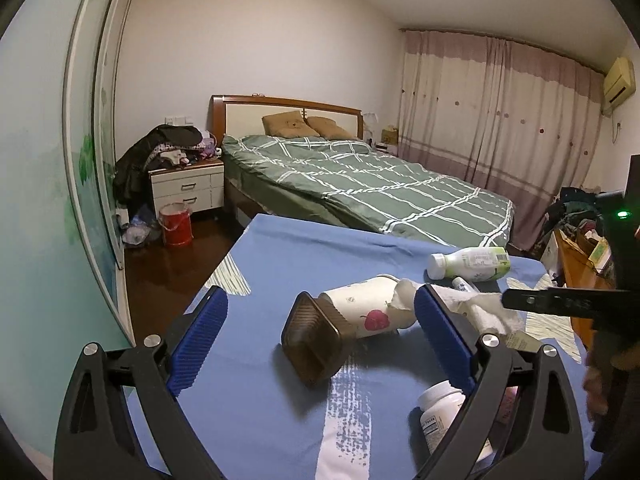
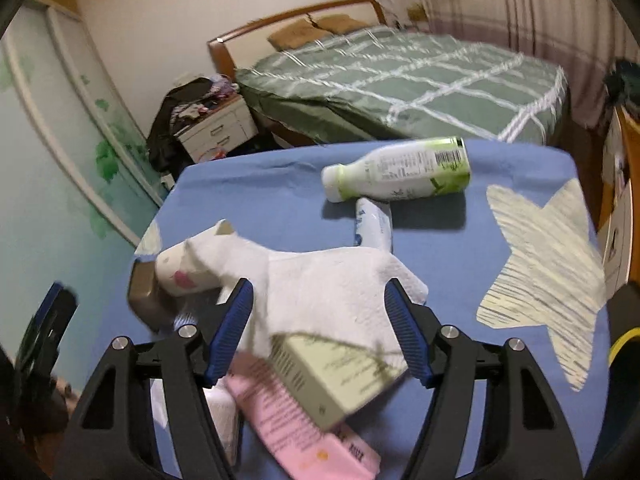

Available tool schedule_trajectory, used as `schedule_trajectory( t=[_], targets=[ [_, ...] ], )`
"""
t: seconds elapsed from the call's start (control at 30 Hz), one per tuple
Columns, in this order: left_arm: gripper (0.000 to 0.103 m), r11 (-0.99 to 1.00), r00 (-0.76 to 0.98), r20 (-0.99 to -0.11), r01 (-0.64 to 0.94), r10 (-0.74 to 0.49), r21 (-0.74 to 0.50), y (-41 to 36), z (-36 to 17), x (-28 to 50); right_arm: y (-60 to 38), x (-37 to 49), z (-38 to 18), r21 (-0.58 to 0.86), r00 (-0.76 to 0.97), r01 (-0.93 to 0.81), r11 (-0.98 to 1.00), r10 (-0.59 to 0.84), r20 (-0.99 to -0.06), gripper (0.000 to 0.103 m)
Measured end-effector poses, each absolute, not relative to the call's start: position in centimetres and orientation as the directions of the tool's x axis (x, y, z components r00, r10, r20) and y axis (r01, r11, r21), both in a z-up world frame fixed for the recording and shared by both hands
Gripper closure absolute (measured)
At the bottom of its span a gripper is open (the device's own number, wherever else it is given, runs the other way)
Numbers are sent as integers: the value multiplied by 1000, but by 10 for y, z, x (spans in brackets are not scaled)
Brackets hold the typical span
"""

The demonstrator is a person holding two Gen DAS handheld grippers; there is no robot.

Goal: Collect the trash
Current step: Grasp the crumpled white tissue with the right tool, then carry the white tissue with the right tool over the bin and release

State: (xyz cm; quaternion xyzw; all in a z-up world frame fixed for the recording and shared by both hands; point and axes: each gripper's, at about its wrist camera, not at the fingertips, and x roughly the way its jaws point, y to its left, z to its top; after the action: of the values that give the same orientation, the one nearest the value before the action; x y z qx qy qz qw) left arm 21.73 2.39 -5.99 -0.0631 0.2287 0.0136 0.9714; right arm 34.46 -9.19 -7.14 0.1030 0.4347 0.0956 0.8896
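Note:
Trash lies on a blue-covered table [image 1: 280,264]. A paper cup [image 1: 362,310] with a red leaf print lies on its side against a brown plastic tray [image 1: 314,340], between the wide-open jaws of my left gripper [image 1: 320,316]. A crumpled white paper towel [image 2: 320,284] spreads from the cup; my right gripper [image 2: 320,304] is open around it, just above. A green-and-white bottle [image 2: 400,168] and a small white tube [image 2: 372,222] lie farther back. A pale green box [image 2: 340,376], a pink box [image 2: 304,428] and a white pill bottle [image 1: 444,412] lie near.
A bed [image 1: 360,176] with a green checked cover stands beyond the table. A white nightstand [image 1: 188,188] piled with clothes and a red bucket [image 1: 175,224] are at the left. A wooden cabinet [image 1: 580,276] with clutter is at the right.

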Motion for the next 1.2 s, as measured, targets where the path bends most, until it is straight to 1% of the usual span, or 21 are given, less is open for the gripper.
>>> schedule_trajectory(
  t=[0.17,0.23,0.27,0.3,0.37,0.4,0.5,0.63,0.87,1.03,1.13,1.2],
  targets=[
    [10,991,894,-448,-46,-15,-125,22,-59,216,-99,363,-96,335,532,-36,941,302,-791,42],
    [10,991,892,-451,-41,-20,-126,21,-60,216,-98,368,-106,356,498,-38,934,327,-803,54],
    [10,991,892,-452,-40,-22,-126,20,-60,216,-98,371,-113,376,476,-36,926,346,-808,58],
    [10,991,891,-453,-39,-23,-125,20,-60,216,-98,372,-117,376,464,-37,926,349,-814,73],
    [10,991,890,-455,-36,-26,-127,19,-60,216,-98,372,-117,404,461,-46,914,378,-803,81],
    [10,991,889,-458,-34,-28,-127,19,-61,216,-98,371,-114,395,470,-49,917,370,-801,92],
    [10,991,887,-461,-33,-30,-128,19,-60,217,-97,363,-98,369,521,-60,927,344,-781,93],
    [10,991,887,-460,-30,-34,-130,18,-61,217,-101,348,-69,348,601,-78,934,322,-731,94],
    [10,993,884,-466,-20,-38,-119,13,-63,217,-120,314,-25,382,679,-118,917,355,-642,94],
    [10,993,883,-468,-18,-38,-113,11,-65,217,-138,291,-3,394,720,-133,909,362,-592,94],
    [10,994,883,-467,-17,-37,-112,10,-65,217,-151,275,7,386,749,-124,914,341,-568,94],
    [10,994,884,-467,-17,-37,-110,9,-66,217,-165,263,11,362,779,-90,928,292,-555,94]
  ],
)
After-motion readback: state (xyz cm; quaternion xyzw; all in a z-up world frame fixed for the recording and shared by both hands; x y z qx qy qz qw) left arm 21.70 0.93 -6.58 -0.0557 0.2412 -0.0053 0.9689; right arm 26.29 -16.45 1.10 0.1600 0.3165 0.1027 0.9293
